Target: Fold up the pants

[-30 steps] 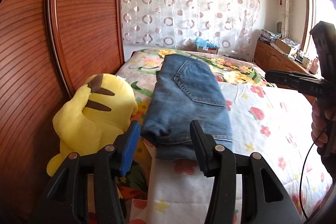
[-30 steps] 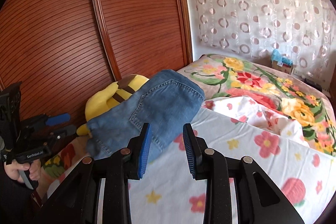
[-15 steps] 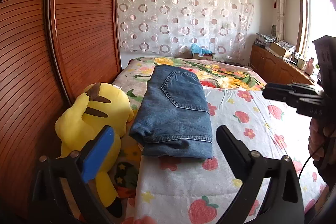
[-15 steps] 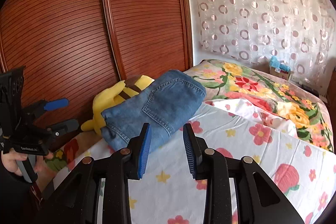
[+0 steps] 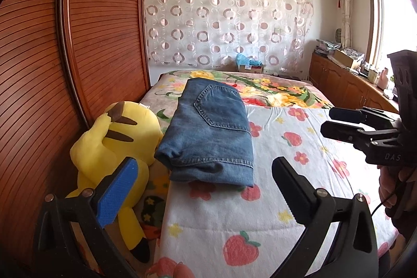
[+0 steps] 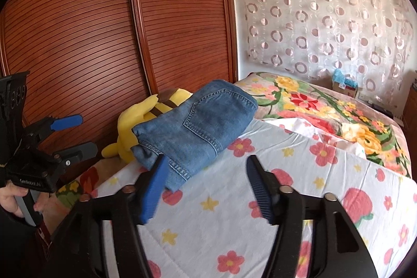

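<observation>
The blue jeans (image 5: 211, 132) lie folded in a compact stack on the flowered bedspread (image 5: 286, 173), back pocket up, at the bed's left side. They show again in the right wrist view as folded jeans (image 6: 198, 127). My left gripper (image 5: 203, 173) stands wide open just short of the stack's near edge, nothing between its fingers. My right gripper (image 6: 206, 173) is opening, its jaws apart over the bedspread (image 6: 260, 212) near the jeans' hem, and nothing sits between them. Each gripper appears in the other's view, held by a hand.
A yellow plush toy (image 5: 114, 142) lies against the jeans' left side, beside the brown slatted wardrobe doors (image 5: 78, 43). A wooden cabinet (image 5: 346, 85) with clutter runs along the right wall under a window. A circle-patterned curtain (image 5: 224, 14) hangs behind the bed.
Both grippers have drawn back from the folded jeans. The left gripper's jaws spread wide, then the right gripper's jaws spread apart. The jeans stay put.
</observation>
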The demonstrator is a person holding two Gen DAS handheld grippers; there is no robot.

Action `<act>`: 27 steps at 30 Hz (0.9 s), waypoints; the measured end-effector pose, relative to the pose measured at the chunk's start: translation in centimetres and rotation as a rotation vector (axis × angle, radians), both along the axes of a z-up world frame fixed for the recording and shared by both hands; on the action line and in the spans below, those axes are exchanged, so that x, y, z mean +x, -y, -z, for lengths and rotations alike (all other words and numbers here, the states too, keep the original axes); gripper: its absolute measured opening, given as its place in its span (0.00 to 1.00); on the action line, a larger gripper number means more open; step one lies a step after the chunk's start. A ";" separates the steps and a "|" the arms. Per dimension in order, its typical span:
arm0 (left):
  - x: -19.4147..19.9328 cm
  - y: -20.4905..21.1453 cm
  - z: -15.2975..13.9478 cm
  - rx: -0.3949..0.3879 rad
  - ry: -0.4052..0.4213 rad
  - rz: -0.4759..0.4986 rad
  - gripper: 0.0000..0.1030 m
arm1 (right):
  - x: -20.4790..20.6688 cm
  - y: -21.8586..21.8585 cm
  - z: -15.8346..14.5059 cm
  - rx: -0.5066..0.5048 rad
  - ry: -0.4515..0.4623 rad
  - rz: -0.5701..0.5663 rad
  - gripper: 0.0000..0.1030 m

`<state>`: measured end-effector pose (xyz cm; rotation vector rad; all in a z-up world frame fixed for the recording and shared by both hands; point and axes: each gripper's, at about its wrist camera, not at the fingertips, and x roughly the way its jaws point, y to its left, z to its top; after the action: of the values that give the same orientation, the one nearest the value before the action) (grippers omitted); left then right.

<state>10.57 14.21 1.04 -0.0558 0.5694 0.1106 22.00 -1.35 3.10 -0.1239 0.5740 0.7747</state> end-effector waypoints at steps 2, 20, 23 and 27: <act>-0.6 0.3 0.1 0.008 0.001 -0.005 1.00 | -0.5 0.1 0.1 0.004 0.000 0.003 0.72; -5.1 2.5 -0.2 -0.041 0.004 -0.004 1.00 | -6.0 3.1 -0.1 0.032 -0.023 0.049 0.74; -5.6 3.4 -0.2 -0.039 -0.004 0.003 1.00 | -7.3 4.1 -0.3 0.031 -0.016 0.059 0.74; -5.9 4.7 0.0 -0.052 -0.014 0.026 1.00 | -8.8 5.5 -0.6 0.033 -0.021 0.079 0.74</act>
<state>4.70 9.48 1.09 -0.0984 0.5867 0.0713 13.15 -6.82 3.75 -0.0627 0.5824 0.7094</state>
